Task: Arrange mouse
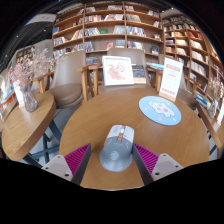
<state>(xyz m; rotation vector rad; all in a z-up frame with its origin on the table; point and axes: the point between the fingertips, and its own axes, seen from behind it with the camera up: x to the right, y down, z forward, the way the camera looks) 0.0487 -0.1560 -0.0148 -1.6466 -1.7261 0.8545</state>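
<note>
Bookshelves (105, 25) fill the far room. A round wooden table (95, 115) holds a blue mat (159, 109) at the right. The grey mouse (117, 148) lies near, its long axis pointing near-to-far, between the gripper's (113, 158) widely spread fingers.

Silver-grey mouse (117, 148), tan wooden table (95, 115), blue round mat (160, 109), magenta pads (77, 158)

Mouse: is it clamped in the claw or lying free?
Free: the mouse lies on the table between open claw fingers, gaps either side.
</note>
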